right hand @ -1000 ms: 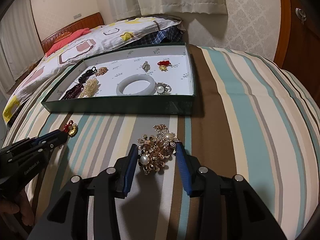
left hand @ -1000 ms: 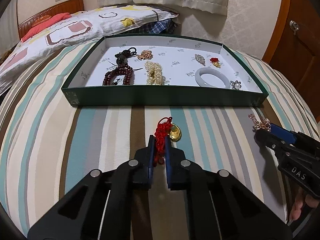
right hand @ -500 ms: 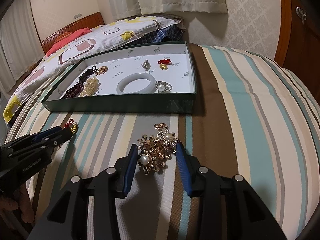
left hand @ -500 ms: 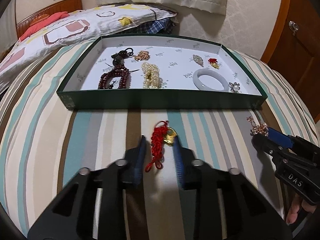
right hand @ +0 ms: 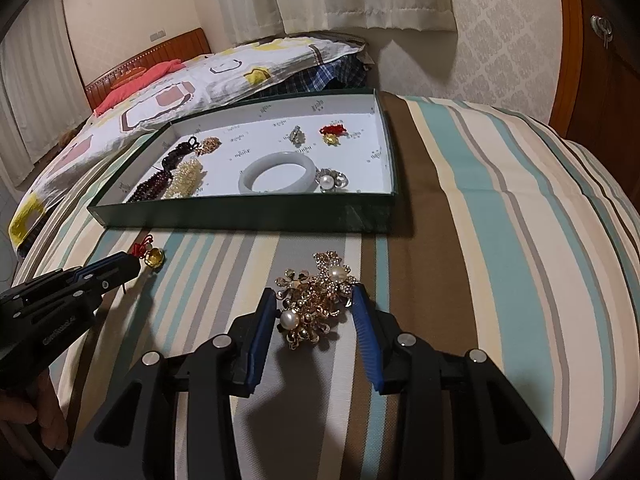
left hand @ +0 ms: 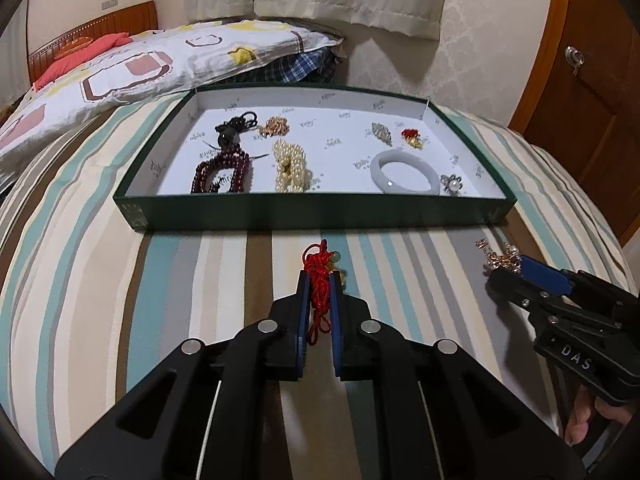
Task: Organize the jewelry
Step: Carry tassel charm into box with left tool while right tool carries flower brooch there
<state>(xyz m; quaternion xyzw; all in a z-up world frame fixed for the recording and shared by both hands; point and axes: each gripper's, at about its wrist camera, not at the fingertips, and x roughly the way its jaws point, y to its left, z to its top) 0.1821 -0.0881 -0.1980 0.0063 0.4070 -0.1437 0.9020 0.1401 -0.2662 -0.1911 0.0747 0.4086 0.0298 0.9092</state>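
Now left hand-held gripper [left hand: 319, 305] reclosed on red-cord charm [left hand: 320, 280]; right hand-held gripper [right hand: 316, 320] unchanged.

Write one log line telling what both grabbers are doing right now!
left gripper: shut on red charm | right gripper: open around gold brooch | both on bed, before tray

A tray [left hand: 320, 216] sat on the bed [left hand: 120, 280], pillows [left hand: 140, 68] behind it. In it, beads [left hand: 222, 172] lay left, a bangle [left hand: 404, 172] right. Before it lay a tasselled charm [left hand: 320, 276] left and brooches [right hand: 316, 300] right.
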